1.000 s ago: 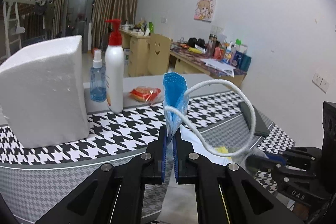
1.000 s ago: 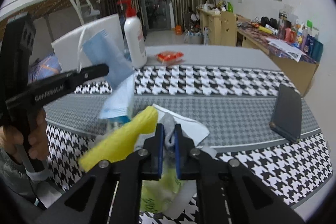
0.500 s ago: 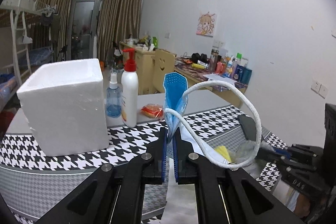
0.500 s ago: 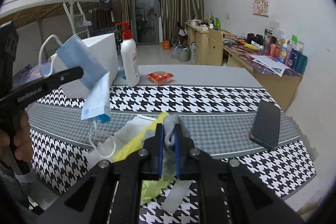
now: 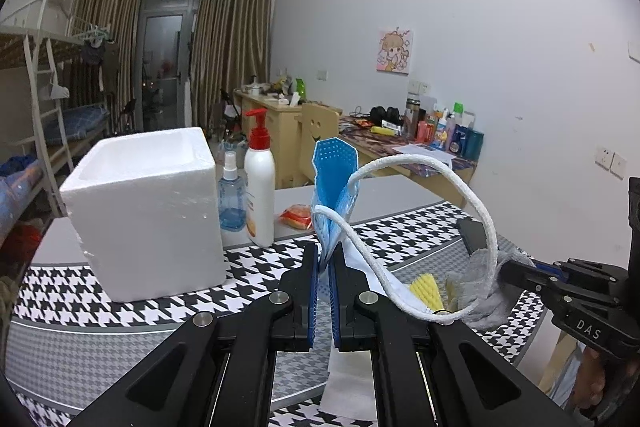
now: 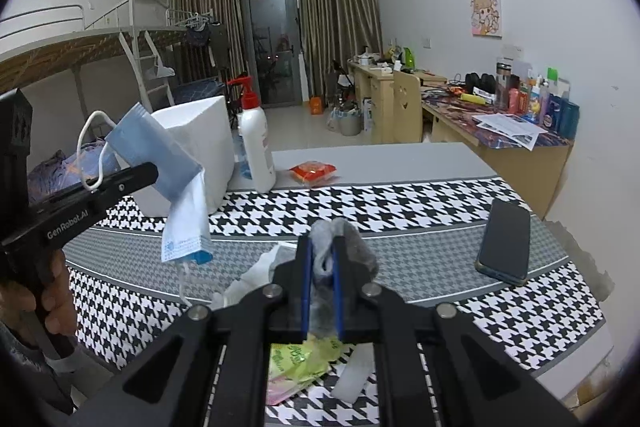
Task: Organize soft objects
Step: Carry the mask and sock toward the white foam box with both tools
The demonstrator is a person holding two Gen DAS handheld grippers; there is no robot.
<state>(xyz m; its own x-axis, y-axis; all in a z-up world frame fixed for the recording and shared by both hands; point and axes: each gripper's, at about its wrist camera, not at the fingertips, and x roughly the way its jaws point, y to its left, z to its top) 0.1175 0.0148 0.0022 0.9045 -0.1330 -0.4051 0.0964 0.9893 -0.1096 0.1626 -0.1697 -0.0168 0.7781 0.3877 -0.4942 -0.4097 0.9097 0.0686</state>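
Basically, left gripper (image 5: pixel 325 259) was clamped on a limp folded blue surgical mask (image 5: pixel 334 183), centre frame, its white elastic ear loop (image 5: pixel 452 187) arcing right. Right gripper (image 6: pixel 322 259) pinched a soft grey knitted sock (image 6: pixel 344 239) lower centre. Both light and floppy; gripping the body looked safer than the loop. White foam box (image 5: pixel 148 211) sat left.

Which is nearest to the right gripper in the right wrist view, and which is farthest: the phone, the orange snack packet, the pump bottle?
From the right gripper, which holds a grey cloth:
1. Phone, on its right, on the grey band.
2. Orange snack packet, ahead, on the plain grey part of the table.
3. Pump bottle, ahead left; nearly level with the packet, too close to call.
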